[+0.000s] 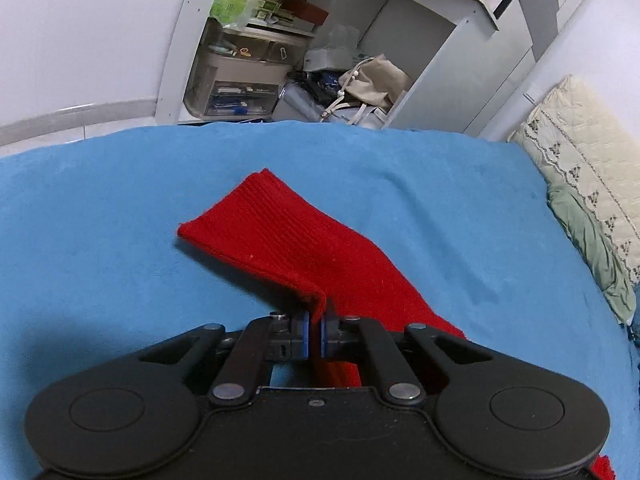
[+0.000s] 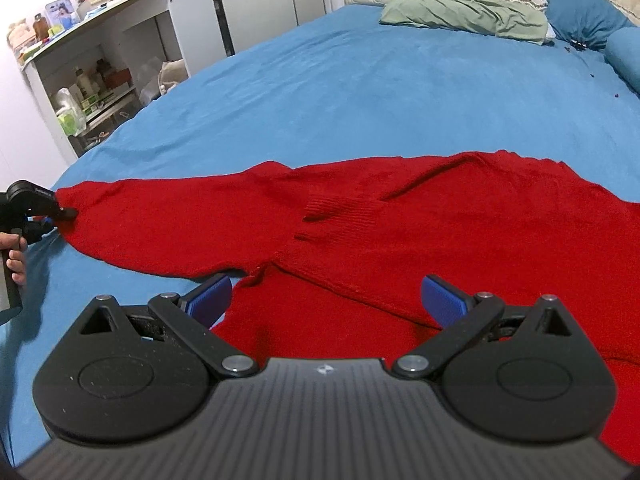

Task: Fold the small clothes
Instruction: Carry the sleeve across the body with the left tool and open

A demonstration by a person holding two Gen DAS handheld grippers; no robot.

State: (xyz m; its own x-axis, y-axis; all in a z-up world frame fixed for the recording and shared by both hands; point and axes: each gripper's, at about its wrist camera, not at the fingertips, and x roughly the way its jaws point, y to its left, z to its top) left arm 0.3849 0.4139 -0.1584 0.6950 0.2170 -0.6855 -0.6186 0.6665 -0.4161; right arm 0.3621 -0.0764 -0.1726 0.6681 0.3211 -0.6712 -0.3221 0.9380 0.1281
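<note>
Right wrist view: your right gripper (image 2: 326, 300) hovers wide open, holding nothing, over the red sweater (image 2: 420, 232) spread on the blue bed (image 2: 360, 92), while farther left your left gripper (image 1: 315, 330) pinches the sleeve (image 1: 276, 236), probably to fold it inward.

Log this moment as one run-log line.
left gripper: shut on sleeve | right gripper: open over red sweater | blue bedsheet
</note>
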